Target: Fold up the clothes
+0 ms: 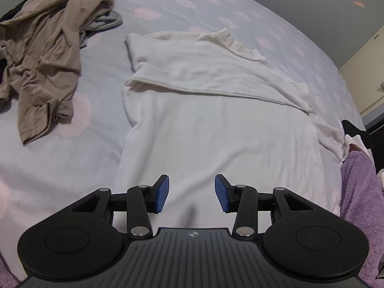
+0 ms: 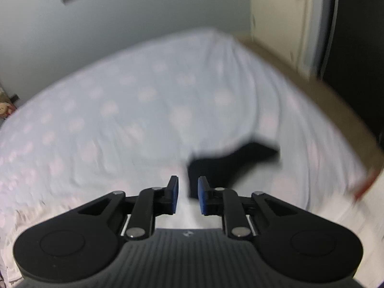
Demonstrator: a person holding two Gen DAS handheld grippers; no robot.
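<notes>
A white garment [image 1: 211,110] lies spread on the bed, its upper part folded over across the middle. My left gripper [image 1: 192,193] is open and empty, hovering over the garment's near end. In the blurred right wrist view, my right gripper [image 2: 187,195] is open with a narrow gap and nothing between the pads. A black piece of clothing [image 2: 230,165] lies on the bed just beyond and right of it.
A crumpled tan garment [image 1: 45,55] lies at the bed's far left with grey cloth [image 1: 105,21] under it. A purple fuzzy blanket [image 1: 357,192] lies at the right edge. The bedsheet [image 2: 120,110] is pale blue with pink dots. A wall and cream door [image 2: 283,14] stand beyond.
</notes>
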